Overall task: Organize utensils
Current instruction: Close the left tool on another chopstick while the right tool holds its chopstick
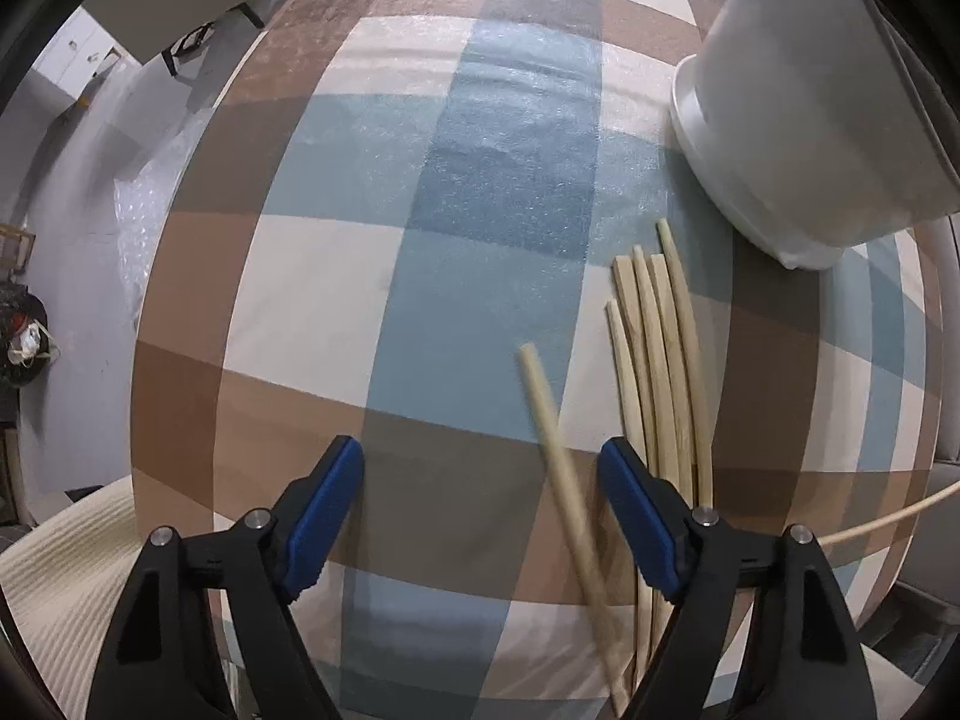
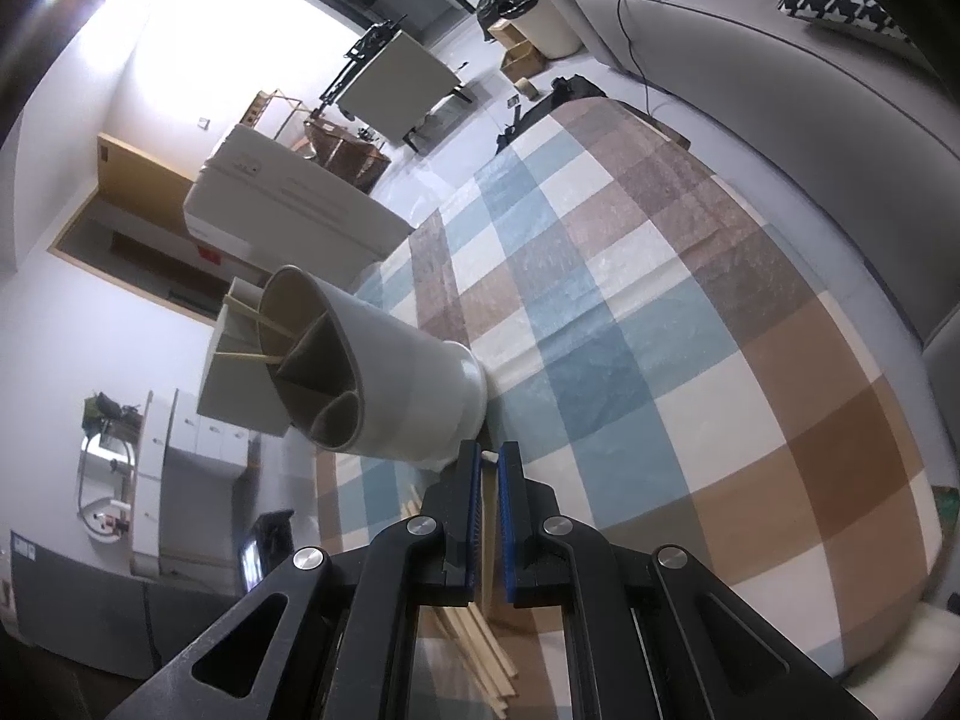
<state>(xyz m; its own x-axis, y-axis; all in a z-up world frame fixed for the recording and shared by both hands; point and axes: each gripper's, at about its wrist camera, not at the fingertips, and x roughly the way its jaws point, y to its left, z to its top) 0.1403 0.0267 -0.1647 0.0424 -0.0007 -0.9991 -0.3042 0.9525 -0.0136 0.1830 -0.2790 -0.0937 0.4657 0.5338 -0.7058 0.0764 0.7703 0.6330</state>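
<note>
- The left gripper (image 1: 480, 516) points straight down over the checked table (image 1: 420, 210), jaws spread wide; a single pale chopstick (image 1: 561, 468) lies loose between the blue pads, touching neither one.
- Just outside its right-hand pad, a bundle of chopsticks (image 1: 660, 360) lies side by side on the cloth, tips fanned toward the white utensil holder (image 1: 798, 120).
- The holder stands near the table's edge (in the left wrist view, only its base and outer wall show).
- The right gripper (image 2: 487, 462) angles downward, its pads drawn in narrow on a thin chopstick tip (image 2: 489, 456) that pokes out just past the fingertips.
- From the right wrist view, the holder (image 2: 396, 372) shows its open mouth, split into compartments by inner walls; two chopsticks (image 2: 264, 324) already lean in one compartment, their ends sticking out past the rim.
- More chopsticks (image 2: 480, 642) lie on the table beneath the right gripper's body, near the table's near edge.
</note>
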